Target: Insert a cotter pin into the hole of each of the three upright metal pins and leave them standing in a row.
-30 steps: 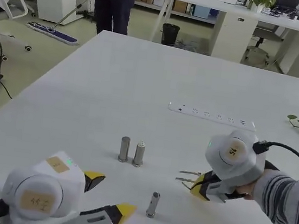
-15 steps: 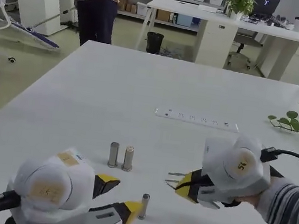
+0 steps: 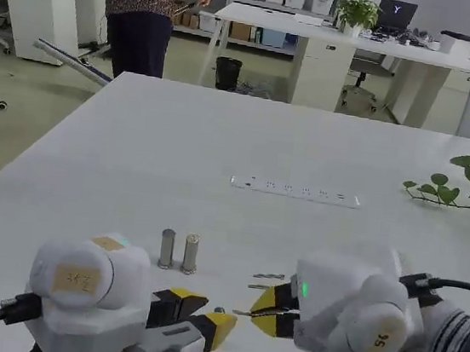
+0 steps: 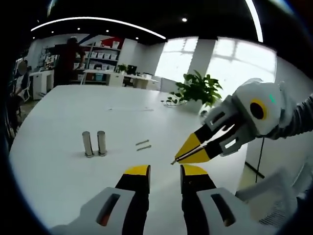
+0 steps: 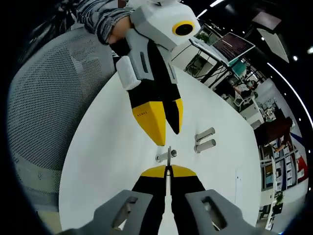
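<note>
Two-handed: clamps cotter pin (image 3: 244, 312) in right gripper (image 3: 263, 311), aimed at third metal pin (image 5: 162, 157) — holds left gripper (image 3: 208, 314) narrowly parted, empty, ready to steady it.

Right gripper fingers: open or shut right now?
Shut on a cotter pin. In the right gripper view, the right gripper has its yellow fingers pressed together, pin sticking out.

White worktop (image 3: 222, 140), 1 white power strip (image 3: 295, 190) lying mid-surface, leafy plant (image 3: 466, 183) trailing over right edge. Beyond far end: standing person (image 3: 144, 10), black bin (image 3: 227, 73), white desk (image 3: 354, 40).
</note>
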A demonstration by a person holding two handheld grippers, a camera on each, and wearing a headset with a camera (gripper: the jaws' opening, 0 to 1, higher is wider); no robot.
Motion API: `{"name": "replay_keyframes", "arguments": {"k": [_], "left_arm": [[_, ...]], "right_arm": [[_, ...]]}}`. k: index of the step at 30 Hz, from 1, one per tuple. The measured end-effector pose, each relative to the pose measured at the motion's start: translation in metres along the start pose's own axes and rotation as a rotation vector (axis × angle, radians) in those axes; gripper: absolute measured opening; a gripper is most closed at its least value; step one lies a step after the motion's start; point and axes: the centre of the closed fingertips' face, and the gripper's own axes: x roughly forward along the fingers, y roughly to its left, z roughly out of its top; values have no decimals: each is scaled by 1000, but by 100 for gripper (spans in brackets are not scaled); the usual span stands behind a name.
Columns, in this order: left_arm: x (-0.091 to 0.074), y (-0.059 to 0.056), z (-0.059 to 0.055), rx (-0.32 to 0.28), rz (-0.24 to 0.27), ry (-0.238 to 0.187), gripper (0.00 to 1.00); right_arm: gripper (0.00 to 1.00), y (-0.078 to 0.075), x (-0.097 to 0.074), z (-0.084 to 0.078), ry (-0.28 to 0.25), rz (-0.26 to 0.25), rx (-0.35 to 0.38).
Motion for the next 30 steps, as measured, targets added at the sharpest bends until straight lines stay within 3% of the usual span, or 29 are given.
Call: {"name": "replay_keyframes", "arguments": {"k": [14, 20, 25, 30], "left_arm": [[-1, -15, -3, -129, -76, -9, 1], [-2, -17, -4, -153, -91, -10, 0], [-3, -19, -6, -120, -107, -2, 0], [-4, -22, -6, -24, -125, -5, 0]], "right_arm": [[0, 6, -3, 18, -52, 0, -12], [0, 8, -2, 19, -63, 8, 15], [0, 10, -2, 19, -68, 19, 44], [0, 9, -3, 19, -84, 21, 81]]}}
